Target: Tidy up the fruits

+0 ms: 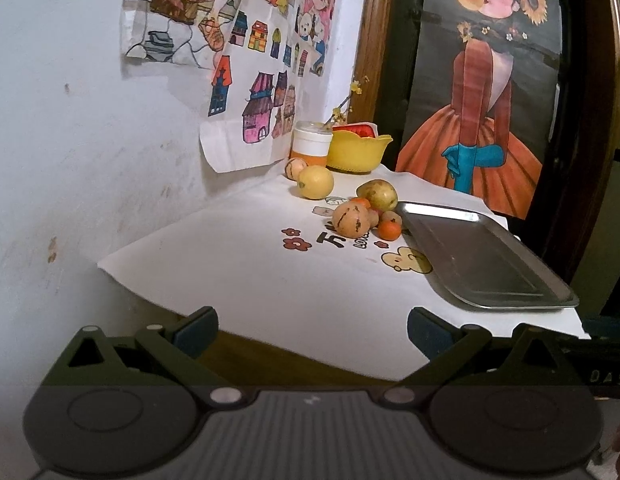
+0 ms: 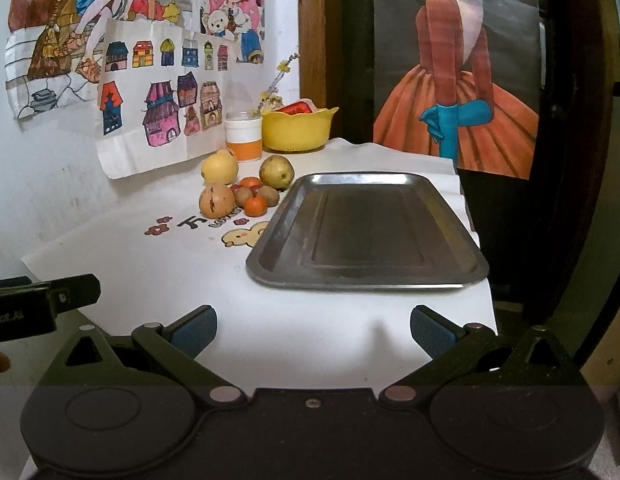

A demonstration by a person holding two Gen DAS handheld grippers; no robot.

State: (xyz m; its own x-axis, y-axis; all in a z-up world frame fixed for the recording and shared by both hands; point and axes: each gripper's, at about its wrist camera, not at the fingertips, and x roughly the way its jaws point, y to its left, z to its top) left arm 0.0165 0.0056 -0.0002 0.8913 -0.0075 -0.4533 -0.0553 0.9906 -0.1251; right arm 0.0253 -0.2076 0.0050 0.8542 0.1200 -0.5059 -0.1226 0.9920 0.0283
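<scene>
A cluster of fruit lies on the white table cover: a yellow lemon-like fruit (image 1: 315,182) (image 2: 219,168), a green-yellow pear (image 1: 377,195) (image 2: 276,172), a striped tan melon (image 1: 351,220) (image 2: 216,201), a small orange (image 1: 389,229) (image 2: 255,205) and brown kiwis (image 2: 268,195). An empty steel tray (image 1: 486,258) (image 2: 366,232) sits right of them. My left gripper (image 1: 312,334) hangs open at the table's near edge, well short of the fruit. Over the near table, in front of the tray, my right gripper (image 2: 313,330) is open and holds nothing.
A yellow bowl (image 1: 358,152) (image 2: 298,130) with something red inside and a white-and-orange cup (image 1: 311,144) (image 2: 243,136) stand at the back by the wall. Drawings hang on the wall. A dark framed door with a poster is right. The left gripper's body (image 2: 38,304) shows at left.
</scene>
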